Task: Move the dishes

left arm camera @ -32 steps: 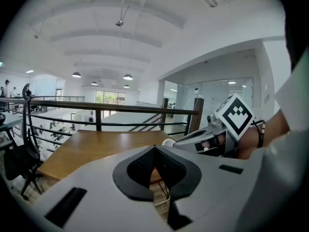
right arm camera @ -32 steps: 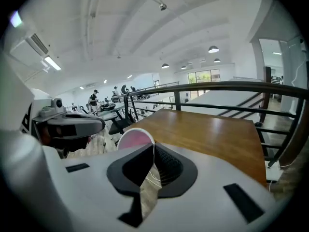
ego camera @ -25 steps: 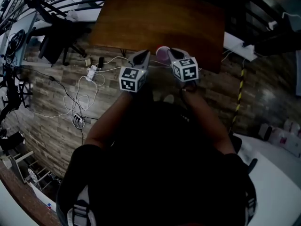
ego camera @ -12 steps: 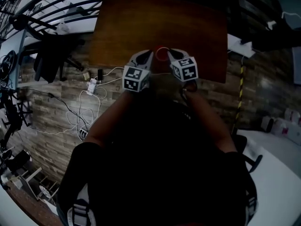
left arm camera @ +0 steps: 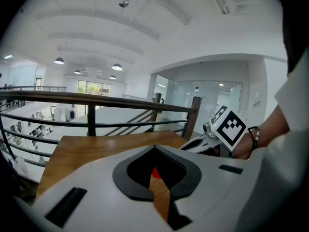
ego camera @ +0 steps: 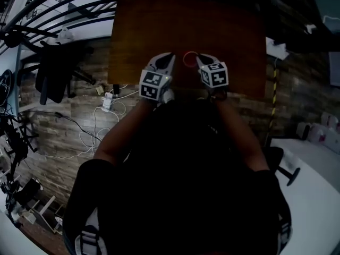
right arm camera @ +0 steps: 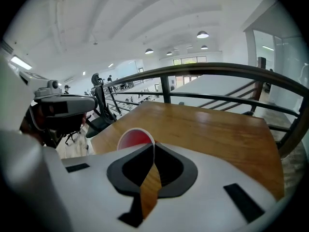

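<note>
**Right claw pinching the red dish by its rim at the tabletop's near edge**

The right claw (right arm camera: pixel 152 152) is clenching on the white rim of the red dish (right arm camera: pixel 131 139). In the right gripper view the rim is running straight down into the narrow gap between the jaws. The red inside is facing the camera, so the dish appears to be hanging tilted rather than lying flat. A rim pinch is probably the only hold a thin-walled dish gives two flat jaws.

In the head view the dish is showing between the two claw tips, over the near edge of the wooden tabletop (ego camera: pixel 159 25). I cannot tell whether its base is touching the wood.

The left claw (ego camera: pixel 166 62) is hovering just beside the dish on its other side, its jaws drawn together to a thin slit. Only wood and a sliver of red are showing through that slit, and nothing seems to be caught in it. It is likely standing by to steady the dish, since a one-sided rim pinch lets a dish swing or slip.

Judging by this, the dish is being carried and not yet set down. The next move is calling for levelling it over the wood before the right claw lets go.
</note>
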`<state>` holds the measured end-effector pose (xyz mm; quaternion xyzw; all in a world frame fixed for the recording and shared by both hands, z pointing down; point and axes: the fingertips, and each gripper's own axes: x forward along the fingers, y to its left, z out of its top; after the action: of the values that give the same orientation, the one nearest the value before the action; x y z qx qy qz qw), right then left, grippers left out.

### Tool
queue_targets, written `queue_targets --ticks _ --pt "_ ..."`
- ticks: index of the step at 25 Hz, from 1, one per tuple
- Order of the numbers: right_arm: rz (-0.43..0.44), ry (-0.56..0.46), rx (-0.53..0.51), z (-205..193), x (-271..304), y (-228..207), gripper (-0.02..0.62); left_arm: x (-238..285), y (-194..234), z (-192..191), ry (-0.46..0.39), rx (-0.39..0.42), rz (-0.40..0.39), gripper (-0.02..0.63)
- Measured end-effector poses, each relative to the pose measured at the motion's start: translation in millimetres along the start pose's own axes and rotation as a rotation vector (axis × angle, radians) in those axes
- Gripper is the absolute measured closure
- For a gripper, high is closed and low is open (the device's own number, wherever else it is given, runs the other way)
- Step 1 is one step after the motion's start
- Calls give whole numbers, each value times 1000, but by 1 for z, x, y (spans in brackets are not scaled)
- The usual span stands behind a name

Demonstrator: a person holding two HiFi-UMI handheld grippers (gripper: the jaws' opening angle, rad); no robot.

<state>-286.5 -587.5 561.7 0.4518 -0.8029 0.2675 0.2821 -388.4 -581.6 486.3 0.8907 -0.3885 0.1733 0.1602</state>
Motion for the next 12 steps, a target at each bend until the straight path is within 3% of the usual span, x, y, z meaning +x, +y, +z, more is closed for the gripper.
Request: queue_targets --ticks 12 --pt "73 112 116 -11 76 -18 574 29 42 -31 98 -75 47 611"
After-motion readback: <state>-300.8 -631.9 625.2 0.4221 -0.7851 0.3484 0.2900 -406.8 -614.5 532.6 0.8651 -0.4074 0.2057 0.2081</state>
